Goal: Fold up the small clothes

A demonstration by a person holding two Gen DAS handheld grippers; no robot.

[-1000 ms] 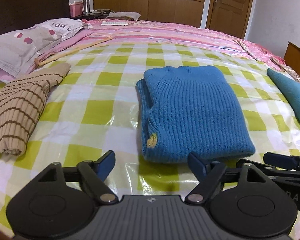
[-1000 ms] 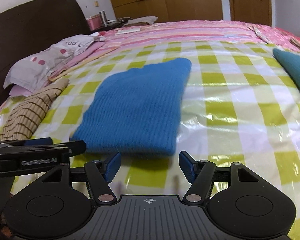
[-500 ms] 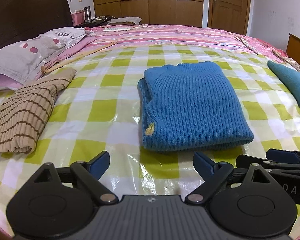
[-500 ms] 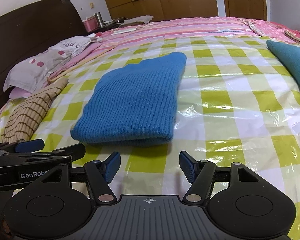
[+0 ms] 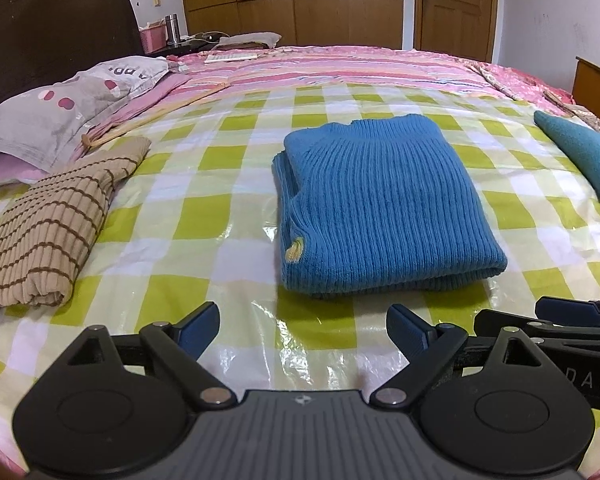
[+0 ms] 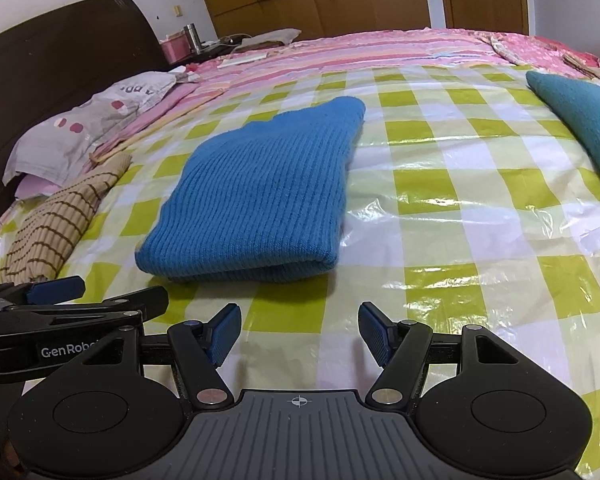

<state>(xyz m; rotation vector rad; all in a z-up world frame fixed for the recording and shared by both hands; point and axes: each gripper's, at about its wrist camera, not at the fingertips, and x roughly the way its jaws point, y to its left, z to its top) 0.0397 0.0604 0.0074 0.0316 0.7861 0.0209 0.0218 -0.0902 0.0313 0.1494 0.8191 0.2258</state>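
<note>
Blue sweater lies folded just beyond both empty claws.

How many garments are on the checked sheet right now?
3: a folded blue sweater in the middle, a folded striped tan top at left, a teal garment at the right edge, partly out of frame.

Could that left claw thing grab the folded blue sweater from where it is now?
Probably yes: the left gripper stands open and empty just short of the blue sweater, with only bare checked sheet between them.
</note>
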